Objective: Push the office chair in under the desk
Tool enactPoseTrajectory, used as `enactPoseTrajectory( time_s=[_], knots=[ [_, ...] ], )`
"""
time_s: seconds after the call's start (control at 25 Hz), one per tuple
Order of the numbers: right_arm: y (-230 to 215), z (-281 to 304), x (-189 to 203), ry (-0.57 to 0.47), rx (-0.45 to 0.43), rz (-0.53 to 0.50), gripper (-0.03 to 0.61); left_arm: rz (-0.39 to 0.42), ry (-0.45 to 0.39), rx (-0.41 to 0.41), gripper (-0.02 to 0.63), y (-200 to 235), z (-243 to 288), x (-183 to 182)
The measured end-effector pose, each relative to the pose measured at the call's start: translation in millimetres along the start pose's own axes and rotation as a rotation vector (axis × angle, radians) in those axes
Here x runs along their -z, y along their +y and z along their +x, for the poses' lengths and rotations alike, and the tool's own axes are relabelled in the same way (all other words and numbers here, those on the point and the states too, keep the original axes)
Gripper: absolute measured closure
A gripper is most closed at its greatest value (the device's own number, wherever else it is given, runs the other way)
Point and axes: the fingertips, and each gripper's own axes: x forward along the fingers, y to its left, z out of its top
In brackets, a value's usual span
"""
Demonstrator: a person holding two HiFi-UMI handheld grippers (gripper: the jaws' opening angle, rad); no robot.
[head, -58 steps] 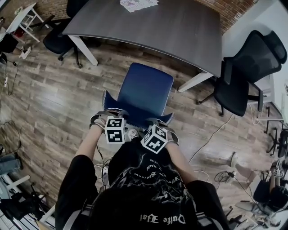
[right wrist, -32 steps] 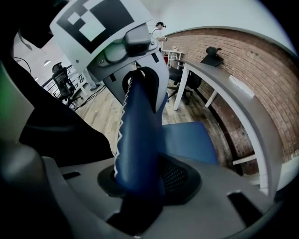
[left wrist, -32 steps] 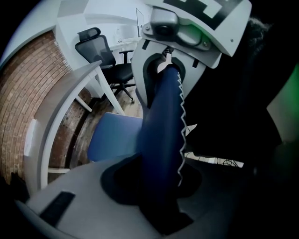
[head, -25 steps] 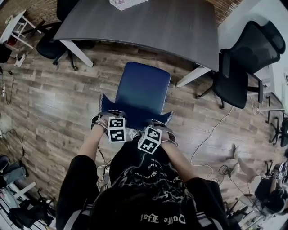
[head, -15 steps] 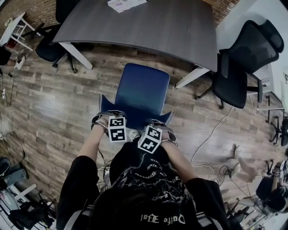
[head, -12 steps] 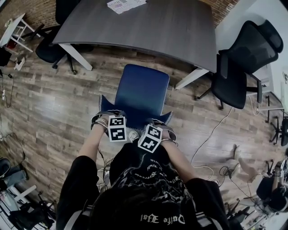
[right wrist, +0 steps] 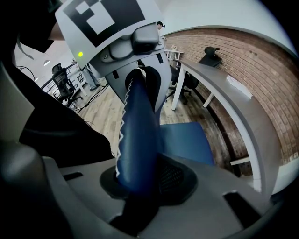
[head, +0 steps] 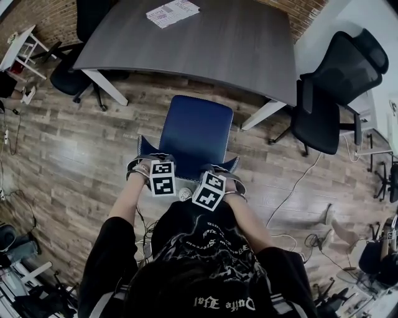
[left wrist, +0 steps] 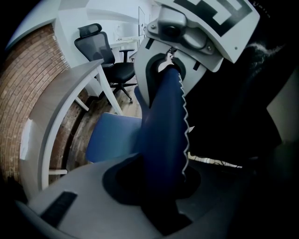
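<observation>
So the blue office chair [head: 196, 131] sat in the middle of the floor with its seat pointing at the far side, front edge just short of the desk [head: 205, 43] and none of it tucked under yet. The left gripper [head: 151, 165] and right gripper [head: 222, 173] were each clamped on the top edge of the backrest [left wrist: 164, 126], left one near the left corner, right one near the right corner, the padded edge pinched between the jaws in both gripper views. That top edge ran left to right, square to the push line, and the desk lay straight ahead past the seat, so I'd guess an even shove from both hands. Neither hand looked nearer the desk than the other. As for writing: the papers [head: 173, 12] on the far end of the desk had print too small to read, the person's shirt [head: 208, 248] had lettering I couldn't make out, and the marker cubes [head: 163, 181] just showed black-and-white squares.
</observation>
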Motion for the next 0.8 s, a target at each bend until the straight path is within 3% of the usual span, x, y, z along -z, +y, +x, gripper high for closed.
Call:
enactPoseTrajectory(
  time_s=[0.8],
  knots=[
    [-21.6,3.7,5.3,-0.003,0.009,0.003,0.491,0.01,0.002,-0.03,0.514,18.9,7.3,-6.6]
  ],
)
